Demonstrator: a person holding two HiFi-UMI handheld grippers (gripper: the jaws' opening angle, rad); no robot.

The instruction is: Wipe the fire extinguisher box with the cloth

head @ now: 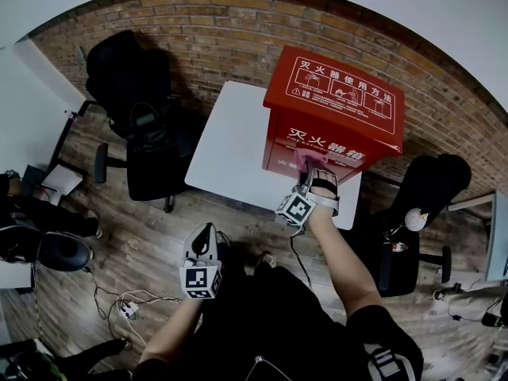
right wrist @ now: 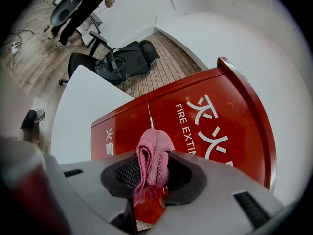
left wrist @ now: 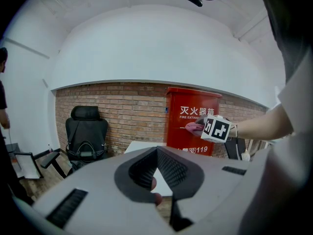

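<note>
The red fire extinguisher box (head: 333, 105) stands on the far right part of a white table (head: 230, 153), against a brick wall. My right gripper (head: 308, 182) is shut on a pink cloth (head: 309, 159) and holds it against the box's front face, just below the lid. In the right gripper view the folded cloth (right wrist: 154, 148) sticks out between the jaws of the right gripper (right wrist: 153, 166), touching the red door (right wrist: 205, 126) near its white lettering. My left gripper (head: 203, 240) hangs low near my body, off the table, shut on nothing (left wrist: 157, 153). It looks toward the box (left wrist: 191, 116).
A black office chair (head: 139, 125) stands left of the table and another dark chair (head: 421, 205) to its right. Cables and a power strip (head: 127, 306) lie on the wooden floor. A seated person (head: 36, 228) is at the far left.
</note>
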